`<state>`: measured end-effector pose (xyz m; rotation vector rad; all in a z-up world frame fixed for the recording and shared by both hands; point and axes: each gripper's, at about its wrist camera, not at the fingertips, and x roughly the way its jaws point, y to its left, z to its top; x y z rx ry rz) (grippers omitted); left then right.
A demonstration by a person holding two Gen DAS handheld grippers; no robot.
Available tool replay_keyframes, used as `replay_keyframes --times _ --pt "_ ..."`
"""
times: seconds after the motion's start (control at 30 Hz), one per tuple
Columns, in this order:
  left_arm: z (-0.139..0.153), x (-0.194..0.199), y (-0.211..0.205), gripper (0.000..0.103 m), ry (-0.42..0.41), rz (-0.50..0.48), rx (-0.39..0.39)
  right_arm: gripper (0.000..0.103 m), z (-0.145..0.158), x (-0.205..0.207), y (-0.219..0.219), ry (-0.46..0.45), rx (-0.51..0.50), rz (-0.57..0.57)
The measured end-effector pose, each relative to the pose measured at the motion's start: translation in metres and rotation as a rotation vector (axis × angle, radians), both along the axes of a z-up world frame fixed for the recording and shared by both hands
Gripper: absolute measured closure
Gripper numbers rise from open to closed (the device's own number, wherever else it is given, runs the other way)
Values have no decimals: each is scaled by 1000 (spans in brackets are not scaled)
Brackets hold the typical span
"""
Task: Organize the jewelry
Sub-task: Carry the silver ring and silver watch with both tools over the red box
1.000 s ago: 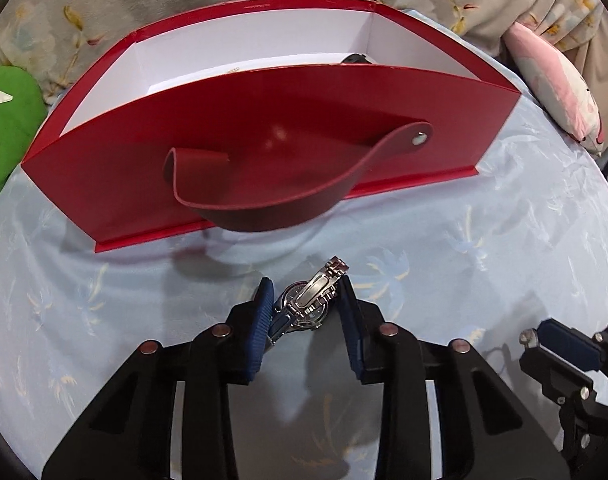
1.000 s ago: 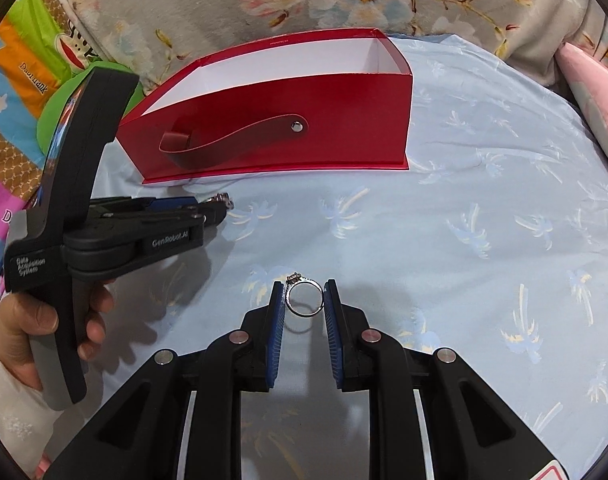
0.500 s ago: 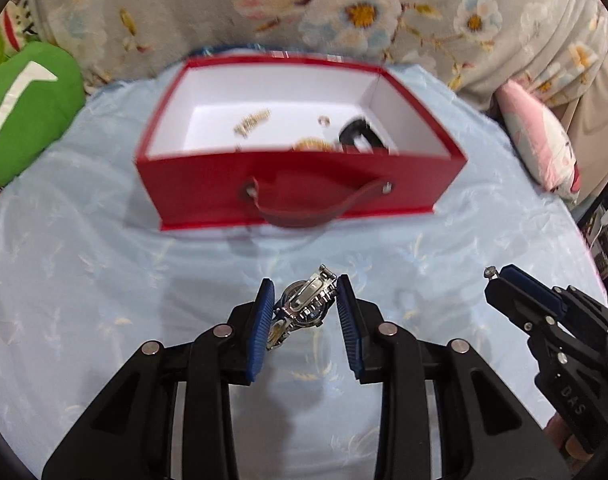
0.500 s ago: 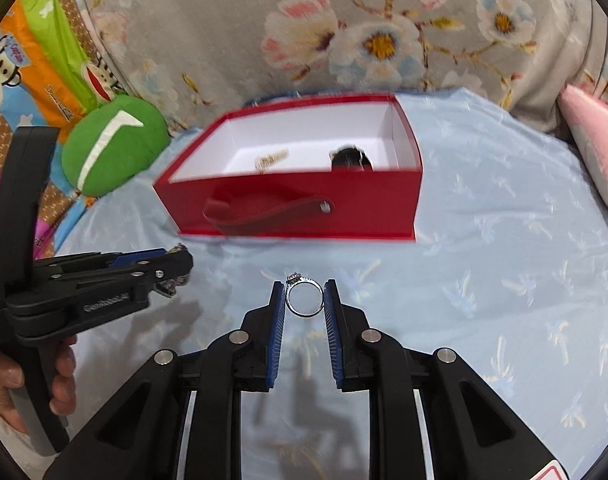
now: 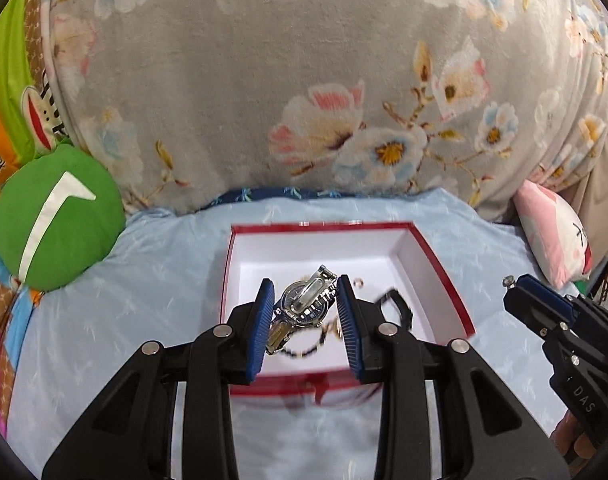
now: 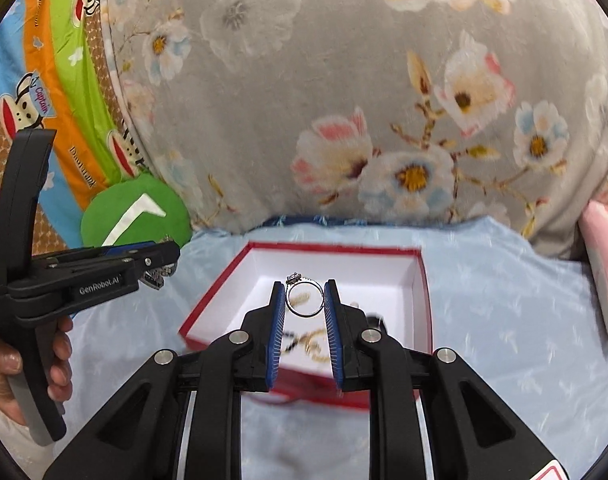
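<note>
My left gripper (image 5: 304,300) is shut on a silver wristwatch (image 5: 304,306) and holds it in the air over the open red box (image 5: 444,272), which has a white inside. My right gripper (image 6: 304,300) is shut on a silver ring with a stone (image 6: 302,299) and holds it above the same red box (image 6: 424,300). Inside the box lie a black band (image 5: 398,306), a bead bracelet (image 5: 304,350), a small ring (image 5: 358,281) and gold pieces (image 6: 316,346). The left gripper also shows at the left of the right wrist view (image 6: 159,268), and the right gripper's tip at the right of the left wrist view (image 5: 516,286).
The box stands on a light blue bedsheet (image 5: 143,280). A grey floral blanket roll (image 5: 304,80) rises behind it. A green cushion (image 5: 55,216) lies at the left and a pink pillow (image 5: 556,232) at the right.
Both grippers have risen and moved forward from low in front of the box to above its opening. The watch and the ring stay gripped.
</note>
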<state>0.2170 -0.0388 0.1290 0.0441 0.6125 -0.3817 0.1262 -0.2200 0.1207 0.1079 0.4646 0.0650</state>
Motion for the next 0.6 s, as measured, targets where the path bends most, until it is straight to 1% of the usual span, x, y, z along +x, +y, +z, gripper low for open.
replay_keyframes --times 0.07,0.17,0.4,0.6 --pt "0 18 -8 72 -9 5 8 85 5 25 -4 0 6 4" --pt "-8 47 -20 72 1 5 14 85 6 59 -8 15 16 3" --pt "-43 96 -39 72 50 13 41 85 -18 119 -8 64 -6 -8" --pt "-68 126 -49 72 91 20 67 85 -40 154 -11 98 -14 -22"
